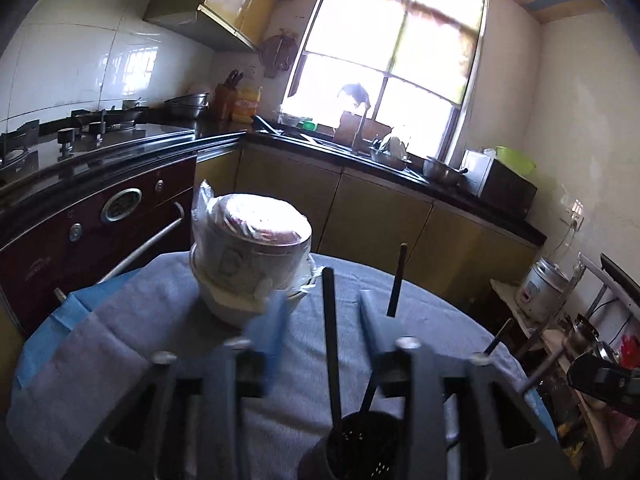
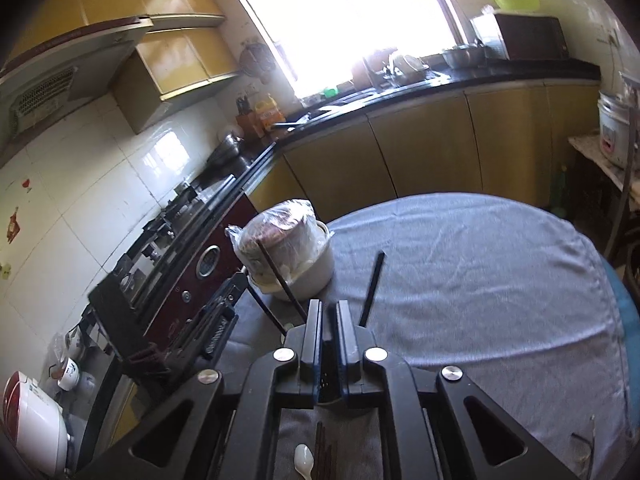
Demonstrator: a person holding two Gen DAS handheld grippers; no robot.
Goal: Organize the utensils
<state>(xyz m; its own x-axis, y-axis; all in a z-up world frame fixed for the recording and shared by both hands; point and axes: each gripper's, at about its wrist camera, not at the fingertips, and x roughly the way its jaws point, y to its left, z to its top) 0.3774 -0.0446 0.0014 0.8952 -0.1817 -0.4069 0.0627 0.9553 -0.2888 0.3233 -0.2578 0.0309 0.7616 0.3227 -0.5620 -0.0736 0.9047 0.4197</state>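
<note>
Left tool [image 1: 316, 312] fingertips motion-blurred

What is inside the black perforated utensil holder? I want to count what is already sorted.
Three dark chopsticks stand in the black perforated utensil holder on the round blue-clothed table. Their lower ends and the holder's bottom are hidden by its wall and the tongs.

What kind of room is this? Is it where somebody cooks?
Yes, it looks like a home kitchen. There is a gas stove on the dark counter, a sink under the bright window, and a rice cooker off to the side.
</note>
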